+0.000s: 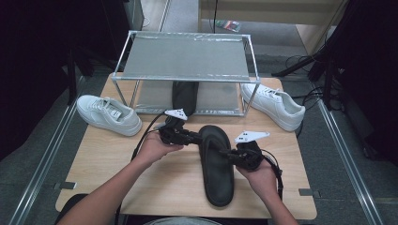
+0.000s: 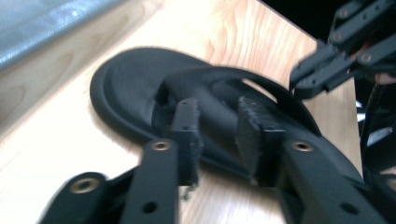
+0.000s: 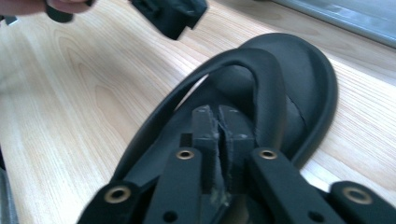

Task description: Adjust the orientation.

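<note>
Black flip-flop (image 1: pixel 217 164) lying lengthwise mid-table before the metal rack (image 1: pixel 187 58), flanked by the left gripper (image 2: pixel 219 126), jaws spread beside its strap, and the right gripper (image 3: pixel 219 123), jaws pressed together, apparently for lifting.

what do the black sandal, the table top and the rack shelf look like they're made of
Black sandal: probably moulded foam or rubber, matte, with one-piece straps and a rounded rim.
Table top: light wood or wood-look laminate, smooth, with visible grain lines.
Rack shelf: likely metal, a silvery frame around a dull grey panel; the panel itself could be metal or plastic sheet.
</note>
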`<state>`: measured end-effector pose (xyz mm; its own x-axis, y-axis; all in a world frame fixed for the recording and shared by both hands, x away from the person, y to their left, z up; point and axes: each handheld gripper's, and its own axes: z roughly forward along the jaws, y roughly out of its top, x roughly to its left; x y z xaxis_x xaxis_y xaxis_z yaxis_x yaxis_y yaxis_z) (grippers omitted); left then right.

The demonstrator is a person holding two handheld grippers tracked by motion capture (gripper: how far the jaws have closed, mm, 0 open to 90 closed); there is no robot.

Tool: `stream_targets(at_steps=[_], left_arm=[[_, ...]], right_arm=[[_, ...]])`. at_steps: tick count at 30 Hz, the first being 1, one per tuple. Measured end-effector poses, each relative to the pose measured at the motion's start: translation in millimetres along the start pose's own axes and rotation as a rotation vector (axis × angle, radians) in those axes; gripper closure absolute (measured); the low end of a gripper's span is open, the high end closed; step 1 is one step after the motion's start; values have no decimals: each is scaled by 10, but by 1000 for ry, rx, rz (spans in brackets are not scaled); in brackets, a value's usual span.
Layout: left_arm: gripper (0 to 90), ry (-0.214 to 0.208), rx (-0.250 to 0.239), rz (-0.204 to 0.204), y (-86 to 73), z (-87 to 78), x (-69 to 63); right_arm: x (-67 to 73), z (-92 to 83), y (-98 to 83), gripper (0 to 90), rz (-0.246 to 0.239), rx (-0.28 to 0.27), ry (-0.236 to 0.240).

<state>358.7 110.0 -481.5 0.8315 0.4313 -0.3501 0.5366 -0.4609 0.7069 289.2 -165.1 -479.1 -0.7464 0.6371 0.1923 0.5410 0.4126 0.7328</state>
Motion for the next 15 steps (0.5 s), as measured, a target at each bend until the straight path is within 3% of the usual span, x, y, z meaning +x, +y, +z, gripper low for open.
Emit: stream_targets(at_steps=[2, 7, 11, 15], left_arm=[[559, -5, 10, 0, -11, -13, -12], [419, 8, 8, 16, 10, -100, -16], [403, 8, -10, -10, 8, -195, 4], [389, 12, 12, -10, 0, -264, 19]], right_arm=[[1, -10, -30, 812, 6, -7, -17], [5, -29, -76, 755, 25, -29, -47], [-7, -26, -120, 733, 49, -33, -66], [-41, 17, -134, 676, 64, -30, -88]])
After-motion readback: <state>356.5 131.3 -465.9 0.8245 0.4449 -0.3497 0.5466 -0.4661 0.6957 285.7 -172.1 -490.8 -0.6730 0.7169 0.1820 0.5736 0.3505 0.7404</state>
